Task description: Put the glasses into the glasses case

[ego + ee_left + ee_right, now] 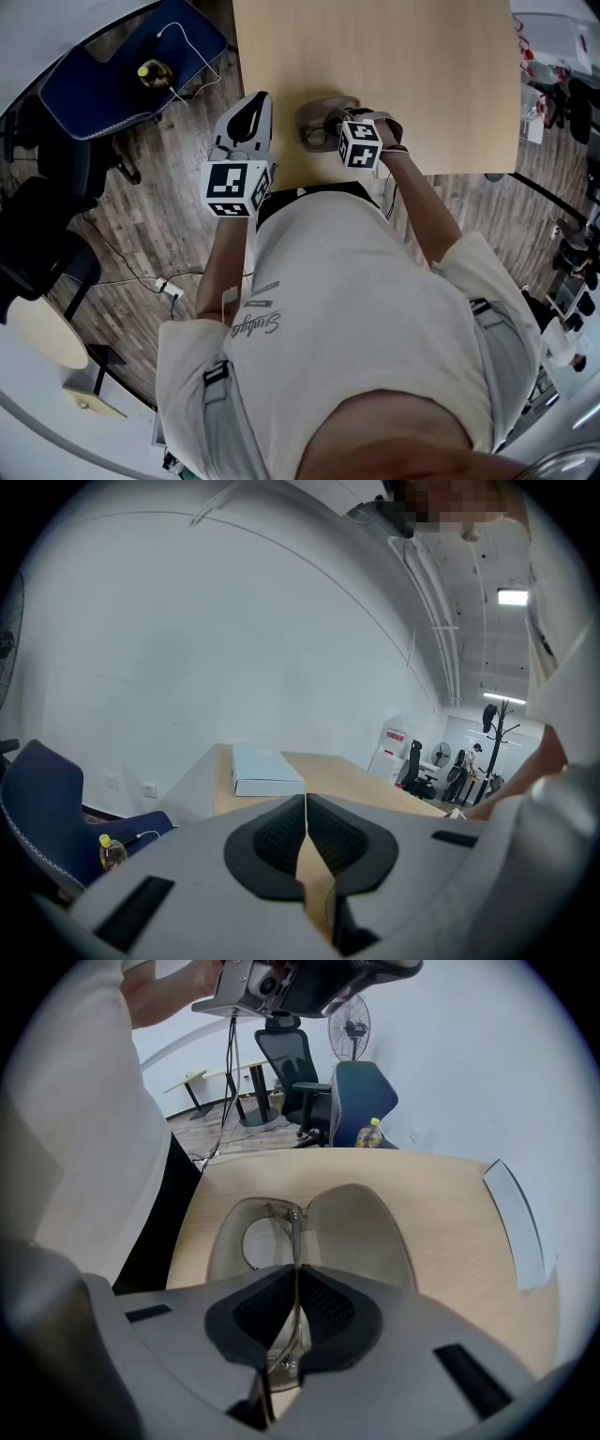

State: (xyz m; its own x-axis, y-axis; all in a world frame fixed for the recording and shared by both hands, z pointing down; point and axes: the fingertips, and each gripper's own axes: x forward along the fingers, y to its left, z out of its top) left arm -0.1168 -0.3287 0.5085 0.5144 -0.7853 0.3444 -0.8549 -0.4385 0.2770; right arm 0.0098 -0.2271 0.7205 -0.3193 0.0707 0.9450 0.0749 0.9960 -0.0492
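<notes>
The right hand-held gripper is clenched on the glasses, holding them at the open case on the table. Best to lower them flat and centred before letting go. The left hand-held gripper is clenched on nothing.

Glasses over open case (beige)

I read the tabletop open beyond the glasses case; a white box sits at one end, a blue chair beside the tabletop.
</notes>
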